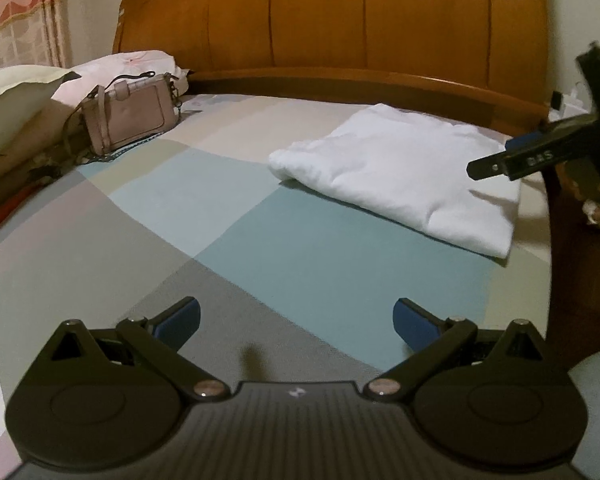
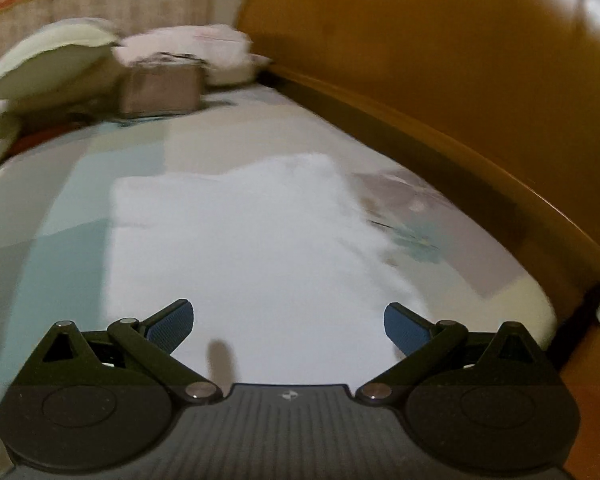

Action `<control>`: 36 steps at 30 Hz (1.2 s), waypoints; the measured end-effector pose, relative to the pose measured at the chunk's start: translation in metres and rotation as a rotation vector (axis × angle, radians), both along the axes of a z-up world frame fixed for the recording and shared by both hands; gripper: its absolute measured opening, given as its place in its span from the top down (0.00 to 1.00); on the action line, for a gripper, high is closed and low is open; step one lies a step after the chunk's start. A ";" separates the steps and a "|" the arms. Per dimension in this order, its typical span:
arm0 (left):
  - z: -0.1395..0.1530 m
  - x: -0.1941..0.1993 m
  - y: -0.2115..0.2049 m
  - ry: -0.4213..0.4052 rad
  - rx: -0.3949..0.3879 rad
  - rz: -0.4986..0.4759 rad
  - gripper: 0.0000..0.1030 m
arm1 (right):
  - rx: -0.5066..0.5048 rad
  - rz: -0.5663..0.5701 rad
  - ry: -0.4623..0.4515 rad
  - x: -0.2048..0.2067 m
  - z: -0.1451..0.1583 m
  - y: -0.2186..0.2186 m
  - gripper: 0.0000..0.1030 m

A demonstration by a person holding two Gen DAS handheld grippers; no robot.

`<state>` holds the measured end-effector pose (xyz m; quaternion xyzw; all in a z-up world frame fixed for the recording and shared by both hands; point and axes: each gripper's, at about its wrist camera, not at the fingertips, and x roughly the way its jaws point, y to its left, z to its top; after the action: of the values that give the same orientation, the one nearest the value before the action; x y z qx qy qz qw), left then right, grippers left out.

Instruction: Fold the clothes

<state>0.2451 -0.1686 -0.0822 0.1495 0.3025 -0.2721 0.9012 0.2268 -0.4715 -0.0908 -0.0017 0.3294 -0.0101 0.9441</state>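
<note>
A white garment (image 1: 404, 172) lies folded into a flat rectangle on the bed's checked sheet (image 1: 260, 240), near the wooden headboard. My left gripper (image 1: 296, 316) hovers open over the bare sheet, well short of the garment, with nothing between its blue pads. The right gripper (image 1: 496, 164) shows at the right edge of the left wrist view, above the garment's right end. In the blurred right wrist view the right gripper (image 2: 288, 320) is open above the white garment (image 2: 240, 240), holding nothing.
A pink handbag (image 1: 130, 114) with a strap stands at the back left, against pillows (image 1: 16, 100) and a pale bundle of bedding (image 1: 120, 66). The wooden headboard (image 1: 340, 20) closes the far side. The bed edge (image 1: 548, 220) drops off at the right.
</note>
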 end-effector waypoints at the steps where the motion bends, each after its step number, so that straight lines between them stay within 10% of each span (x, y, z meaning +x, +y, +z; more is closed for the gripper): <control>1: 0.000 0.000 -0.001 0.003 -0.003 -0.004 0.01 | 0.003 0.026 0.010 -0.001 -0.002 0.006 0.00; 12: 0.013 -0.008 -0.003 0.020 -0.041 -0.036 0.01 | 0.064 -0.062 0.162 -0.013 -0.001 0.017 0.00; 36: 0.090 -0.082 -0.014 0.008 -0.146 0.016 0.01 | 0.099 -0.182 0.129 -0.132 0.074 0.066 0.00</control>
<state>0.1627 -0.1827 0.0073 0.0800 0.2868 -0.2866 0.9106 0.0947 -0.4057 -0.0172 0.0742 0.3882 -0.0791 0.9152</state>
